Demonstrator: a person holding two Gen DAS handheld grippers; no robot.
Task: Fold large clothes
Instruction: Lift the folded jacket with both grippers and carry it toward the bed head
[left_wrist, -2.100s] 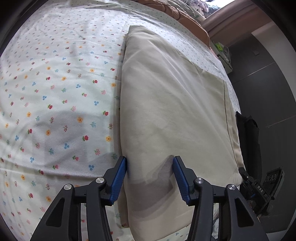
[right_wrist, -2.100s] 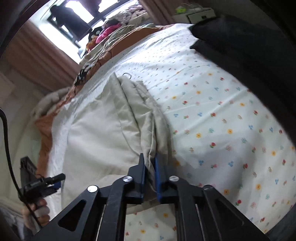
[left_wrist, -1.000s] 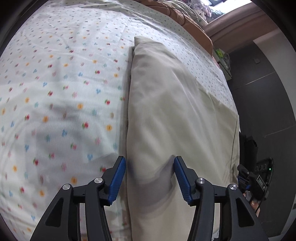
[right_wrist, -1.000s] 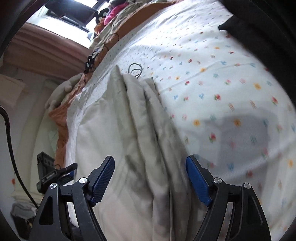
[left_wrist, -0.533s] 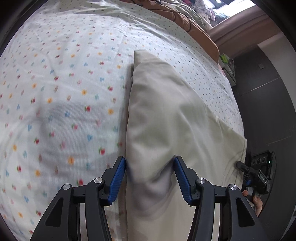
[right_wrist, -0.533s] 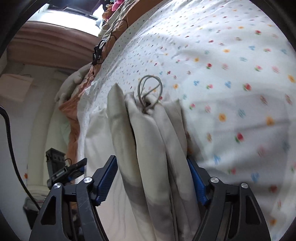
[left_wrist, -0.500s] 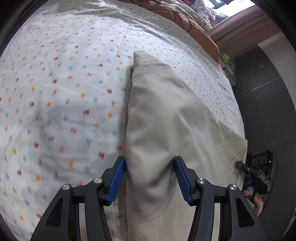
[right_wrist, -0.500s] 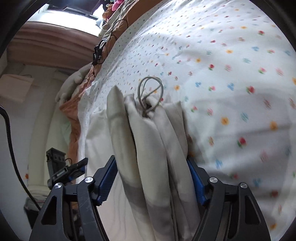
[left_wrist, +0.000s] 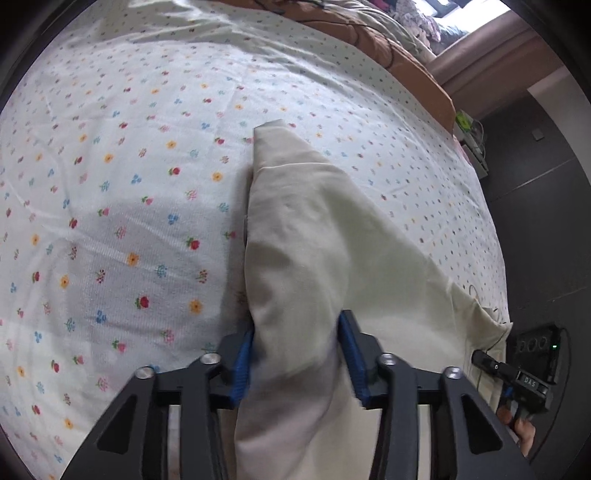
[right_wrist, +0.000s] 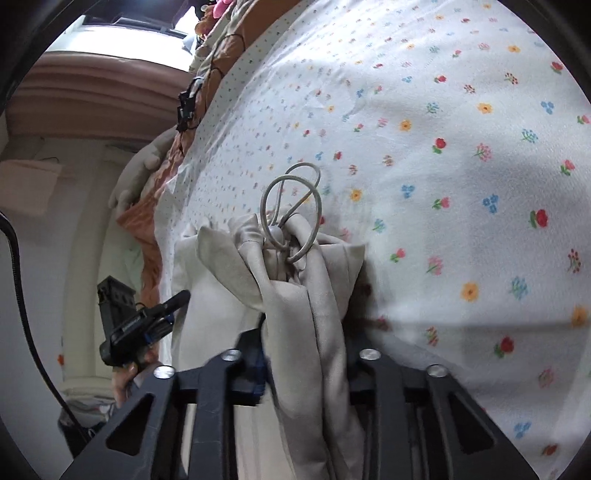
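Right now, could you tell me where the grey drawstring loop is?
In the right wrist view the drawstring loop sits centre frame, atop the bunched beige garment, against the floral bedsheet.

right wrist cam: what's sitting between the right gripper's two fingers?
A bunched fold of the beige garment fills the gap of the right gripper, its drawstring loop just beyond, over the floral bedsheet. Shows in the right wrist view.

Bare floral sheet (left_wrist: 110, 206) lies open left of the beige garment (left_wrist: 306, 258).
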